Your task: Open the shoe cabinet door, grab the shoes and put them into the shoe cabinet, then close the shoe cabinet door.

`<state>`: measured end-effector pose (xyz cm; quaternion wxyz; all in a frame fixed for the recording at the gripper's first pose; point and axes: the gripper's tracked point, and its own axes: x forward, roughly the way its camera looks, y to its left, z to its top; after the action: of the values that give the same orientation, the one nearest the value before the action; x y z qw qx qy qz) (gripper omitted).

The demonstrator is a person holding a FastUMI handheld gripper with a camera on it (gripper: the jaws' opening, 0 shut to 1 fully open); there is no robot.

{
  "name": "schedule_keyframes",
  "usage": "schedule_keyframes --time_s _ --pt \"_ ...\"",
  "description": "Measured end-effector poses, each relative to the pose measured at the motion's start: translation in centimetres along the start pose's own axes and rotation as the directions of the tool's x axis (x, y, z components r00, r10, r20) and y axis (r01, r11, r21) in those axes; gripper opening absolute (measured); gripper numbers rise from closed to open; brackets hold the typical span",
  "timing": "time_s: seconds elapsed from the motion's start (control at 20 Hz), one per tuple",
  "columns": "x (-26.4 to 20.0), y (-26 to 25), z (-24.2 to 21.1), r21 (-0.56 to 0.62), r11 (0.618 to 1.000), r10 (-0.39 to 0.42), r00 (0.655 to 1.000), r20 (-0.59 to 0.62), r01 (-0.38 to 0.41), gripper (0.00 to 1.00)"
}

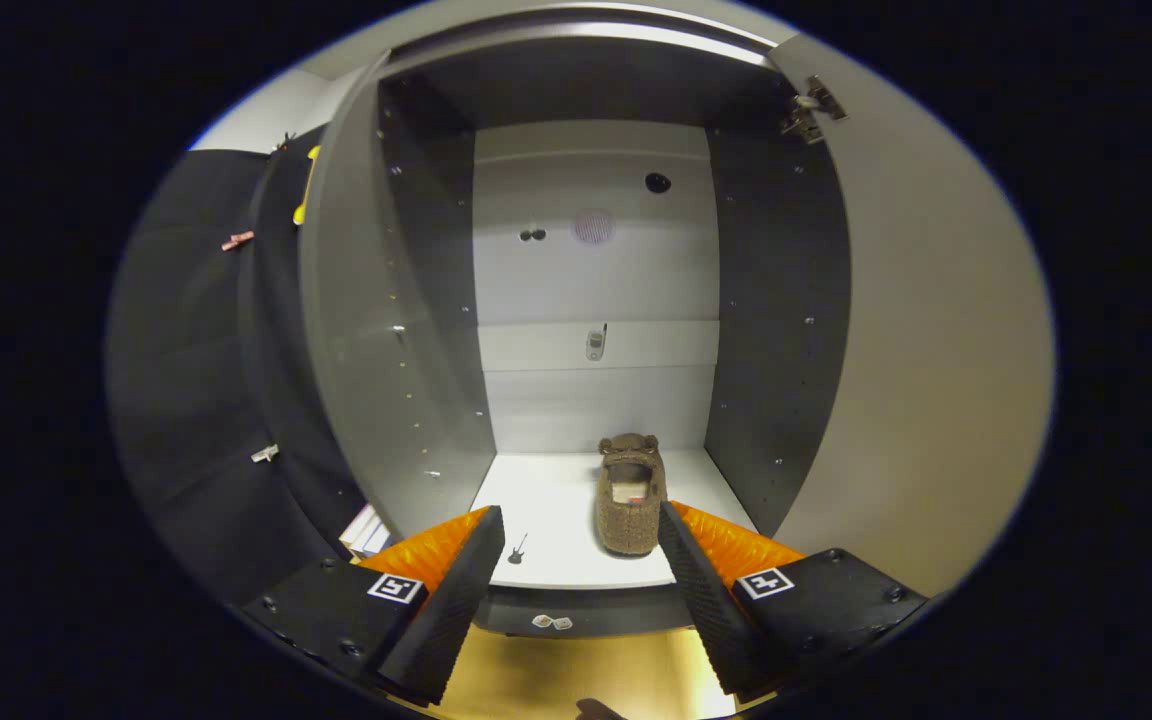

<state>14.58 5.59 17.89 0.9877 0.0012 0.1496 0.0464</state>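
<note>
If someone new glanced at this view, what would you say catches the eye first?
The brown fuzzy slipper stands out, resting alone on the cabinet's white shelf, just ahead of the fingers and nearer the right one. Around it the shoe cabinet gapes, its door swung wide to the right. The gripper is open and holds nothing.

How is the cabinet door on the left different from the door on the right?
The grey left cabinet door shows a plain inner face; the grey right cabinet door carries a metal hinge near its top. Both stand swung open. The brown fuzzy slipper lies inside, beyond the open tongs.
</note>
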Motion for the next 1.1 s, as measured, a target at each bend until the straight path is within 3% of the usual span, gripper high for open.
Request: schedule_keyframes --time_s 0.55,1.1 --pt "-12.6 -1.2 -1.4 0.023 1.000 -0.001 0.995 0.098 -0.001 0.97" --pt "-27.8 -10.2 -2.1 0.055 0.998 -0.020 0.989 0.149 0.012 0.97"
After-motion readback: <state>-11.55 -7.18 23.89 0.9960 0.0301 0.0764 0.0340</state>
